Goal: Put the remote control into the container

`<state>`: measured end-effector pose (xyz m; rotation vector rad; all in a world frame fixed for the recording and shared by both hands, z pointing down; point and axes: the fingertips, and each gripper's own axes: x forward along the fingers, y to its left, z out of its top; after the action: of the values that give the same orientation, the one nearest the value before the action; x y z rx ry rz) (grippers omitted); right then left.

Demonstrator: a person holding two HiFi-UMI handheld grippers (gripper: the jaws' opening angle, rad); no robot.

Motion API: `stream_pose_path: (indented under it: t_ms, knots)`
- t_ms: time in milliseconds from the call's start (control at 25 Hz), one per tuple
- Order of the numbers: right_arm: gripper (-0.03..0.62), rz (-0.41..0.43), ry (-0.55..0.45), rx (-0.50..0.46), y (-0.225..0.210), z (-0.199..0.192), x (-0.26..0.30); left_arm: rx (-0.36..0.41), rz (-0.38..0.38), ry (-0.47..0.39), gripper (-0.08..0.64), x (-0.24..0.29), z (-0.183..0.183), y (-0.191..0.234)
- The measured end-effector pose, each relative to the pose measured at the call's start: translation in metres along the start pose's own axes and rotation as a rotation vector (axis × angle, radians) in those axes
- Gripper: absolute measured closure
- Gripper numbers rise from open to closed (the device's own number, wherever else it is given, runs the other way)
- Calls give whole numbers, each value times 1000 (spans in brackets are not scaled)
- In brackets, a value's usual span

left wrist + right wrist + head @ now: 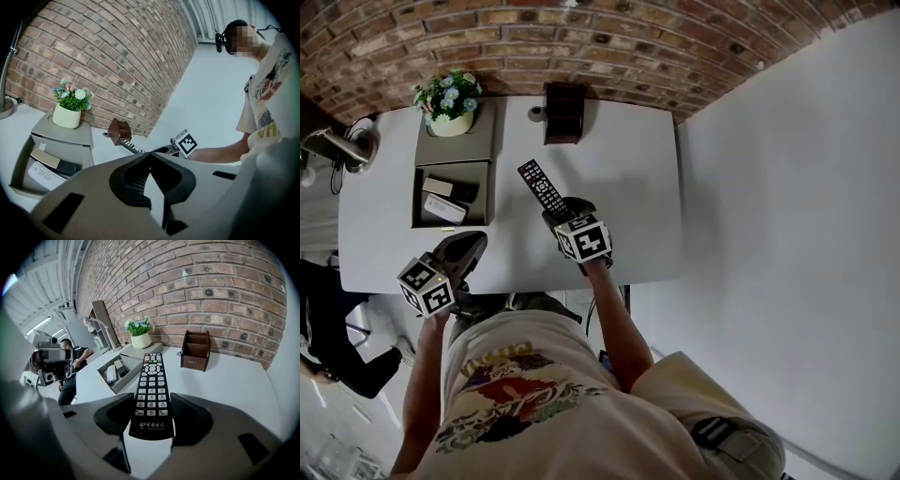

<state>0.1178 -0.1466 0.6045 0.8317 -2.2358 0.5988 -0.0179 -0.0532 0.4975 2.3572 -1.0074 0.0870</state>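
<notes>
The right gripper [151,420] clamps the remote [151,385] by its near end, the rest jutting ahead of the jaws. The container [484,192] sits ahead to its left. The left gripper [150,161] is closed and empty.

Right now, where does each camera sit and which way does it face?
Head view: on the person's head, looking steeply down at the table; shows the shirt, left claw and right claw.
Left gripper view: on the left claw, jaws together, looking across the table toward the brick wall; the person's torso and forearm show at right.
Right gripper view: on the right claw, shut on the remote control, facing the brick wall; none of its holder's body is visible.
Shared: all three show the container and flower pot.
</notes>
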Motion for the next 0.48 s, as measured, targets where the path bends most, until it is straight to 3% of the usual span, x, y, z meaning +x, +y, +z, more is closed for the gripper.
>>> stream_pose_path:
  t_ms: [480]
  knots:
    - [347,23,9,-73,38,29,13,-11,1,-35,555,-23,10,25]
